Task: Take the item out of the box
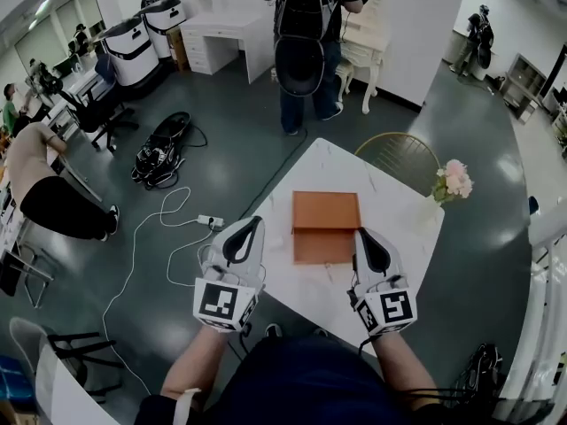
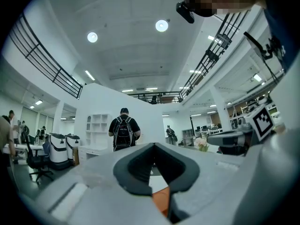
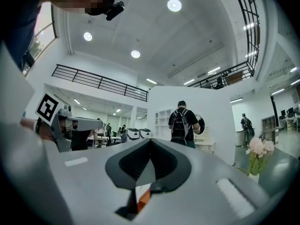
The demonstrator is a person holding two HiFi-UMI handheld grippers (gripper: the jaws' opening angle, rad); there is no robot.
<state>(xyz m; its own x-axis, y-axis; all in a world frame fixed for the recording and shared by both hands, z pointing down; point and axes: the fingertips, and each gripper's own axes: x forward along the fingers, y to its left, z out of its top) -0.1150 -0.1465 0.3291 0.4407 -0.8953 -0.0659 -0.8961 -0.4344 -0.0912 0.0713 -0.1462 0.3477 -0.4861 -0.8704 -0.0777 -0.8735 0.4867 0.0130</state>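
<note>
Two grippers: the left gripper (image 1: 255, 223) and the right gripper (image 1: 361, 235) hover at the near side of the table (image 1: 310, 304). One sits off each near corner of the box, and neither looks to be touching it.
Left jaws: pressed together with nothing between them. In the left gripper view only a sliver of orange shows beneath the tips.
Right jaws: also pressed together and empty, with the same orange peeking under them.
Box: the flat orange box (image 1: 325, 227) lies in the middle of the white table, between the two tools. A seam runs across its top. From where I stand it looks closed, though I cannot be sure.
Item: not to be seen anywhere; my guess is it sits inside the box.
Done: nothing, as far as I can judge, beyond the tools being in place beside the box.
Left to do: open the box, reach in, take hold of the item and lift it clear.
Nearby: a vase of pink flowers (image 1: 454, 182) stands at the table's far right edge, well apart from the box.
</note>
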